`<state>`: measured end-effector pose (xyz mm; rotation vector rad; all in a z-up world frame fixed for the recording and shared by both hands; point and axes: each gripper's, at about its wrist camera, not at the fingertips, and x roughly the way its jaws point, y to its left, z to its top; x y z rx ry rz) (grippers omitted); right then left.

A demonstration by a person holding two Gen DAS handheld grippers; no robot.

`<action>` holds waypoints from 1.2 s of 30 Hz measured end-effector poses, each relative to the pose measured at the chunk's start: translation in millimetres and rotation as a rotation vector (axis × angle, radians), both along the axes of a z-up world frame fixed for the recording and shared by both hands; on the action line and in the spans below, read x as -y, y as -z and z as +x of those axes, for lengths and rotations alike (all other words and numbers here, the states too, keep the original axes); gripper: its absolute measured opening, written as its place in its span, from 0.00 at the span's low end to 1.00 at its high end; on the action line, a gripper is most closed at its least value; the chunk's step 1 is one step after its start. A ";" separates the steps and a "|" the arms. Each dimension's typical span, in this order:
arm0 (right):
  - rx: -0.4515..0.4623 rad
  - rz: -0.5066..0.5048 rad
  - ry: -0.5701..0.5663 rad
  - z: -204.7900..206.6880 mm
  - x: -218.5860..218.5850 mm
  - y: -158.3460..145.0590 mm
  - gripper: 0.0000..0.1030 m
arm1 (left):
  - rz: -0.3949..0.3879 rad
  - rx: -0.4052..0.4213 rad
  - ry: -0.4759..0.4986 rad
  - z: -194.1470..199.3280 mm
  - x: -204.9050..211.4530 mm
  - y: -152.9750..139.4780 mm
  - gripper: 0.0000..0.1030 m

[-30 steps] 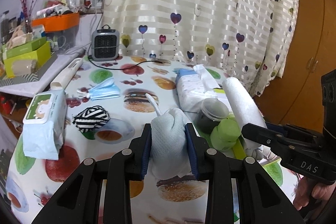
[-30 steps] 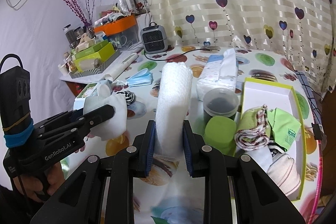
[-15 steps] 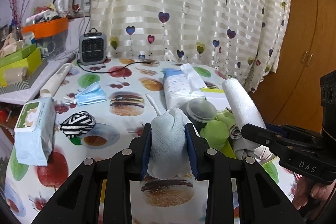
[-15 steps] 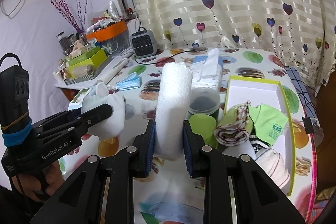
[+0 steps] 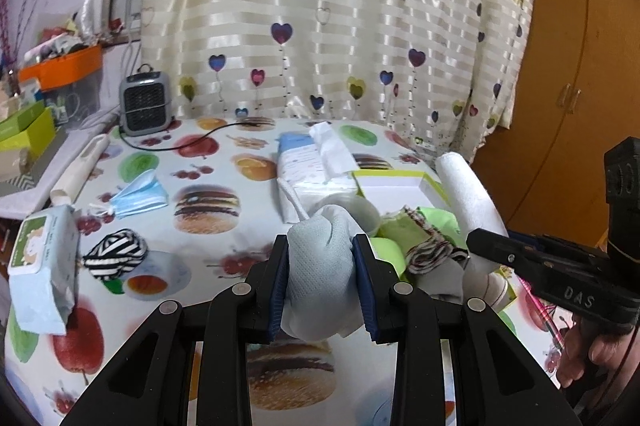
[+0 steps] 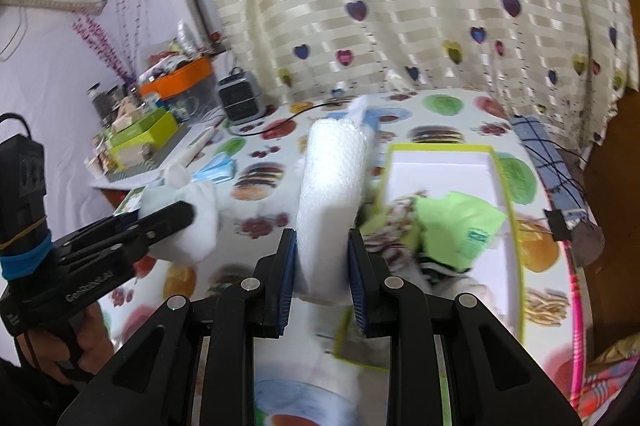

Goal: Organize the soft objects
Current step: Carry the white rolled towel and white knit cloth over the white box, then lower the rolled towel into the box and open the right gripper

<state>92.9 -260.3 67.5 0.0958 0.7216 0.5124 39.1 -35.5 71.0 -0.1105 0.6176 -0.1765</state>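
Note:
My left gripper [image 5: 322, 254] is shut on a pale grey-blue bundled cloth [image 5: 320, 266], held above the table. In the right wrist view the same cloth [image 6: 188, 214] shows at the left, between the left gripper's fingers. My right gripper [image 6: 322, 248] is shut on a white rolled towel [image 6: 330, 186] that stands up between the pads; that roll [image 5: 466, 194] also shows at the right of the left wrist view. Just right of the roll lies a white box with a lime rim [image 6: 506, 178], holding a green cloth [image 6: 460, 222] and striped cloths.
On the fruit-print tablecloth lie a striped black-and-white bundle [image 5: 116, 252], a blue face mask [image 5: 138, 196], a wipes pack [image 5: 44, 266], a tissue pack [image 5: 308, 162] and a small grey heater [image 5: 146, 104]. A cluttered shelf with an orange bin [image 6: 178, 82] stands left. A heart-print curtain hangs behind.
Both grippers have carried their loads to the right across the table, towards the lime-rimmed box. The roll now stands at the box's left rim, hiding the dark jar and green lid.

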 end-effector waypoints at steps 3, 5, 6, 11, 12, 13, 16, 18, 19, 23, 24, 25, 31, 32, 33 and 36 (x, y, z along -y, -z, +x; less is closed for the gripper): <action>-0.006 0.003 0.047 6.2 16.7 1.5 0.25 | 0.003 0.001 0.017 4.7 6.7 -1.0 0.29; -0.010 0.003 0.080 10.5 28.7 3.0 0.25 | 0.004 0.003 0.029 7.8 11.9 -1.5 0.29; -0.011 0.002 0.098 12.5 34.5 3.7 0.25 | 0.004 0.003 0.036 9.4 14.6 -1.6 0.29; -0.027 -0.016 0.155 27.1 52.7 9.4 0.25 | 0.005 0.001 0.057 15.1 23.0 -0.7 0.29; -0.031 -0.024 0.162 30.7 54.3 11.6 0.25 | 0.005 0.001 0.059 16.2 23.8 -0.7 0.29; -0.036 -0.033 0.166 34.3 55.1 14.5 0.25 | 0.006 0.001 0.062 17.1 25.0 -0.5 0.29; -0.060 -0.066 0.176 48.9 53.9 26.2 0.25 | 0.006 0.000 0.067 19.2 26.6 -0.8 0.29; -0.077 -0.077 0.176 57.6 52.4 33.8 0.25 | 0.007 0.000 0.069 20.3 27.7 -0.6 0.29; -0.082 -0.086 0.176 61.6 51.9 38.3 0.25 | 0.007 -0.001 0.070 21.0 27.8 -0.5 0.29; -0.120 -0.132 0.176 77.2 48.2 56.5 0.27 | 0.007 -0.001 0.075 21.6 29.7 -0.8 0.29; -0.150 -0.144 0.165 82.1 46.8 62.9 0.27 | 0.008 -0.001 0.078 22.8 31.4 -0.7 0.29; -0.167 -0.151 0.156 84.3 45.3 66.6 0.28 | 0.009 -0.001 0.083 24.0 33.3 -0.7 0.29; -0.134 -0.148 0.150 74.8 47.9 61.1 0.40 | 0.012 -0.002 0.116 30.8 45.4 0.0 0.29; -0.126 -0.139 0.153 72.7 50.0 58.4 0.40 | 0.012 -0.001 0.123 31.6 47.8 -0.4 0.29; -0.116 -0.129 0.158 70.0 52.9 55.1 0.40 | 0.012 0.000 0.131 32.8 51.0 -0.5 0.29; -0.093 -0.106 0.178 61.0 60.4 46.7 0.40 | 0.015 -0.003 0.152 37.6 58.6 0.0 0.29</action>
